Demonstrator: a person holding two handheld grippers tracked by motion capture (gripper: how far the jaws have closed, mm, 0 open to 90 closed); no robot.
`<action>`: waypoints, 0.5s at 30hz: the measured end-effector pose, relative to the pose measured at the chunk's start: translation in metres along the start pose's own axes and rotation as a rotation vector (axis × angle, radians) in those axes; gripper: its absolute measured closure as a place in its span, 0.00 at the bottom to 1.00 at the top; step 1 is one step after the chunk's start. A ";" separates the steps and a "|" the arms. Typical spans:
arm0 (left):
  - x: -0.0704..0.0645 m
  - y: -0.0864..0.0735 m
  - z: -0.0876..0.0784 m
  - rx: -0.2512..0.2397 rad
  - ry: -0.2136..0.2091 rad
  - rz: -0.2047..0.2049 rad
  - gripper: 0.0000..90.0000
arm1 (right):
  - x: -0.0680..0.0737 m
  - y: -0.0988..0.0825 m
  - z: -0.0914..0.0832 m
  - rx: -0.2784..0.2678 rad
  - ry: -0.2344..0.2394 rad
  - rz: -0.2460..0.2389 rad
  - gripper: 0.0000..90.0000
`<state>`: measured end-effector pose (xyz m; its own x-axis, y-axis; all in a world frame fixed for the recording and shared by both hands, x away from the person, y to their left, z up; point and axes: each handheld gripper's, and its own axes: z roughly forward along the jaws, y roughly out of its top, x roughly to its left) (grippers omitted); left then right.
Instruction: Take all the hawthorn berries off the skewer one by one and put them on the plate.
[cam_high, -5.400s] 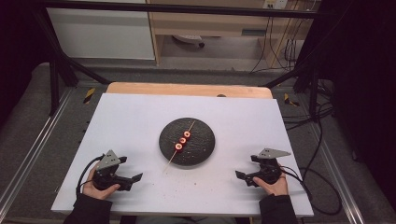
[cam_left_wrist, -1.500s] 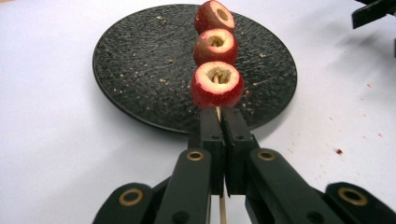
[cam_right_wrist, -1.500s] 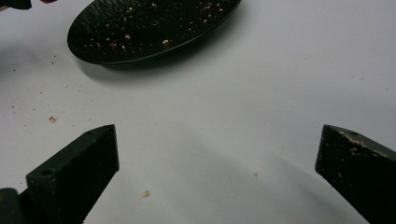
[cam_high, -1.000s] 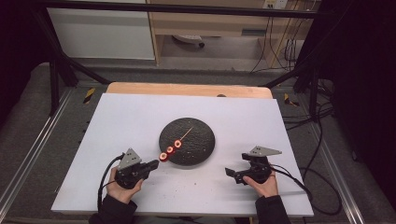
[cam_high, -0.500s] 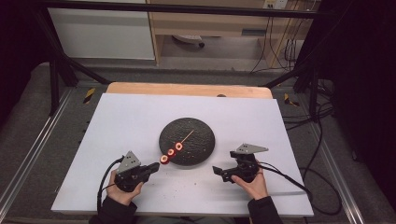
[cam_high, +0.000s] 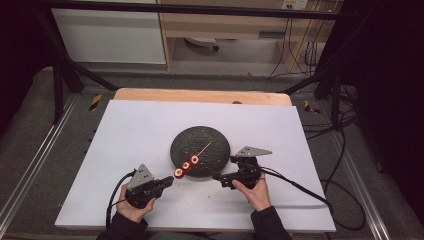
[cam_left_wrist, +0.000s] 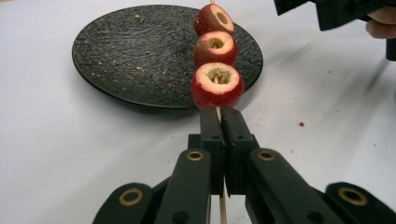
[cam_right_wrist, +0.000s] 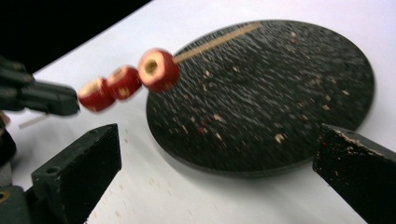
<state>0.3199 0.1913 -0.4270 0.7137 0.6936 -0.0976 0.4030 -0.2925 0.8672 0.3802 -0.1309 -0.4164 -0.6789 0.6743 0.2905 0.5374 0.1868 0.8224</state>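
Left tool (cam_left_wrist: 219, 122) clamped on skewer (cam_left_wrist: 218, 113), cored fruit ends visible close-up, right tool (cam_right_wrist: 210, 172) wide open, empty

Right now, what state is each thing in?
Skewer: clamped at its bare end, lifted, tip over the plate.
Fruit pieces: three, threaded on the skewer.
Plate: flat on the table, crumbs on it.
Left gripper: jaws shut on the skewer.
Right gripper: jaws open, holding nothing, beside the plate.
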 end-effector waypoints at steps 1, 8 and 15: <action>0.000 0.000 0.000 -0.001 -0.001 0.001 0.98 | 0.002 0.004 0.005 -0.012 0.012 0.012 0.04; -0.004 0.000 0.000 -0.004 -0.007 0.010 0.98 | 0.010 0.014 0.021 -0.030 0.028 0.046 0.09; -0.009 0.001 0.002 -0.006 -0.010 0.025 0.98 | 0.012 0.019 0.038 -0.062 0.053 0.114 0.22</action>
<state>0.3152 0.1838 -0.4265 0.7288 0.6799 -0.0808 0.3820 -0.3058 0.8721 0.4011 -0.0918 -0.4154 -0.6413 0.6497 0.4081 0.5820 0.0653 0.8106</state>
